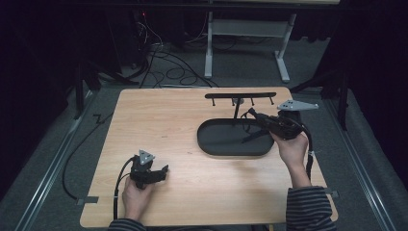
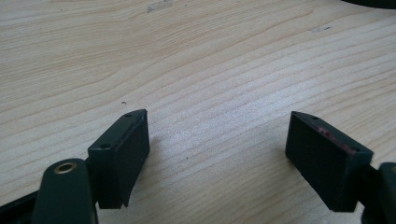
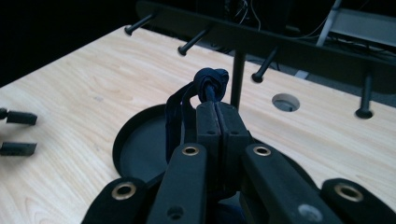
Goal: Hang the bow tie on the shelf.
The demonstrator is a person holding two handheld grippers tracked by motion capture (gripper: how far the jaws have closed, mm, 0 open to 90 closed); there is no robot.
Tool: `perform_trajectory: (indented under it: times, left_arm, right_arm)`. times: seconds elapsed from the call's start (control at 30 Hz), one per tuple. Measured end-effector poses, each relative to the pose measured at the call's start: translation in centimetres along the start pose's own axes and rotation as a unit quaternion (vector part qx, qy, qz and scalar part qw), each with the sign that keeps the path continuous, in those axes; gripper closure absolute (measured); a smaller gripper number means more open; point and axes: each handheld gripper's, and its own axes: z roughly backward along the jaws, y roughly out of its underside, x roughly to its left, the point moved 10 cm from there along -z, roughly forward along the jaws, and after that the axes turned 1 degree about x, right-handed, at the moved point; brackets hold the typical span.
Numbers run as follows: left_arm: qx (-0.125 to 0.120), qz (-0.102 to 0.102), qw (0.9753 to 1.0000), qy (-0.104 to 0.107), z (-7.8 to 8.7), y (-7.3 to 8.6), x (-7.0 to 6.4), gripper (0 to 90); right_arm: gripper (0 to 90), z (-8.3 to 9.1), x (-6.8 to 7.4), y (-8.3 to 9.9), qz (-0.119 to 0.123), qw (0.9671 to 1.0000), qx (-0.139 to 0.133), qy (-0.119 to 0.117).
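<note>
Right gripper view had the right gripper (image 3: 217, 116) with jaws pressed together on a dark blue knotted strap (image 3: 211, 83), its knot poking up above the tips and its loop trailing down toward the black oval tray (image 3: 140, 140). Over on the left, the left gripper (image 2: 217, 149) sat wide open, holding nothing, low over the wooden table (image 1: 159, 125). Behind the tray stood a black peg rack (image 3: 261, 39); grey carpet and cables lay beyond. The strap's long axis ran roughly upright.
</note>
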Motion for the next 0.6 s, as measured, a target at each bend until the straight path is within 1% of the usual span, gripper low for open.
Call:
perform_trajectory:
  times: [0.07,0.4,0.5,0.6]
  left_arm:
    - [0.0,0.0,1.0,0.0,0.0,0.0,0.0,22.1]
    - [0.0,0.0,1.0,0.0,0.0,0.0,0.0,22.2]
    - [0.0,0.0,1.0,0.0,0.0,0.0,0.0,22.1]
    - [0.0,0.0,1.0,-0.001,0.0,0.0,0.0,22.2]
  right_arm:
    - [90.0,-0.1,-0.4,-0.4,-0.011,0.9999,-0.004,0.0]
    - [90.0,-0.7,-0.9,-1.1,-0.008,0.9999,-0.003,0.011]
    - [90.0,-1.0,-1.4,-1.6,-0.01,0.9998,-0.008,0.018]
    - [90.0,-1.1,-1.8,-2.1,-0.019,0.9994,-0.015,0.025]
